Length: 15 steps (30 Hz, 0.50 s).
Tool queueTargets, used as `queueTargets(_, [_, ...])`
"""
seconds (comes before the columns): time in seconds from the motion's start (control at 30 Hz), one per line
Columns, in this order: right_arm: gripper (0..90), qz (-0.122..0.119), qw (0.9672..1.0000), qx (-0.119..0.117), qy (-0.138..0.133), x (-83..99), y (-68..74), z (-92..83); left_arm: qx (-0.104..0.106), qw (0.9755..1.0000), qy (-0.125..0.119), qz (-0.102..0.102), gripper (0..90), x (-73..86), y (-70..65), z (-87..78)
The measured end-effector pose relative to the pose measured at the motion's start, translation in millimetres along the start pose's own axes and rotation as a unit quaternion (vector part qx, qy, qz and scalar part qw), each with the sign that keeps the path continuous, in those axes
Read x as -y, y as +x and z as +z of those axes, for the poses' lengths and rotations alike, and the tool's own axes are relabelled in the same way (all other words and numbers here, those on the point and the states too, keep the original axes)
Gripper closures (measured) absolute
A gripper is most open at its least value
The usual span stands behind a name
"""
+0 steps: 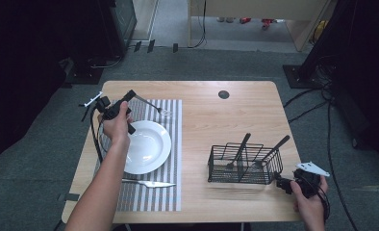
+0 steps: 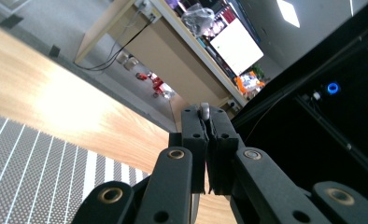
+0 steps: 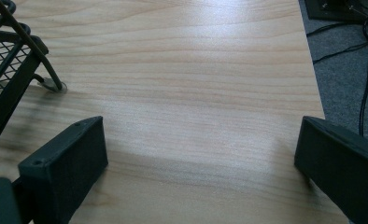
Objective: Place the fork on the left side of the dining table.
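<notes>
Left gripper [image 1: 130,95] pinches a fork [image 1: 151,104], apparently by its handle; right gripper [image 3: 196,154] gapes, holding nothing.

White plate [image 1: 146,147], grey-striped, perhaps woven, mat [image 1: 168,144]

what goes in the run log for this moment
left gripper: shut on fork, above placemat | right gripper: open, beside basket

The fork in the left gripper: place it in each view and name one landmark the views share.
High view: the fork juts right from the left gripper, above the striped placemat.
Left gripper view: the fork's handle end peeks out between the shut jaws.
Right gripper view: it looks across its open jaws at bare table beside the wire basket; the fork lies outside this frame.
Shared landmark: the wooden table.
</notes>
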State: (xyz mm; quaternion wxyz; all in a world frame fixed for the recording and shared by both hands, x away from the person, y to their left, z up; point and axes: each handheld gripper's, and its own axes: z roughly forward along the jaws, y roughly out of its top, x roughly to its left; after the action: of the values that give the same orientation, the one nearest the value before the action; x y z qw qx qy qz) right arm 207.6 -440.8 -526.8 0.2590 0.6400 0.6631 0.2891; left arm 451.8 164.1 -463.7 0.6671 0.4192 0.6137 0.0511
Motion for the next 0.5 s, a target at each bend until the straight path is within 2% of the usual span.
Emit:
queueTargets(0.03, [2.4,0.0,1.0,0.0,0.0,0.0,0.0,0.0,0.0,1.0,0.0,0.0,89.2,0.0,0.0,0.0])
queueTargets(0.17, [2.4,0.0,1.0,0.0,0.0,0.0,0.0,0.0,-0.001,0.9986,-0.008,-0.052,89.2,4.3,9.2,5.3])
queueTargets(0.3, [2.3,0.0,1.0,0.0,0.0,0.0,0.0,0.0,-0.013,0.9975,-0.007,-0.069,89.2,8.9,13.4,10.3])
queueTargets(0.33, [2.4,0.0,1.0,0.0,0.0,0.0,0.0,0.0,-0.02,0.9963,-0.01,-0.083,89.2,11.3,15.6,11.9])
queueTargets(0.5, [2.3,0.0,1.0,0.0,0.0,0.0,0.0,0.0,-0.032,0.995,-0.017,-0.093,89.2,13.2,20.0,14.5])
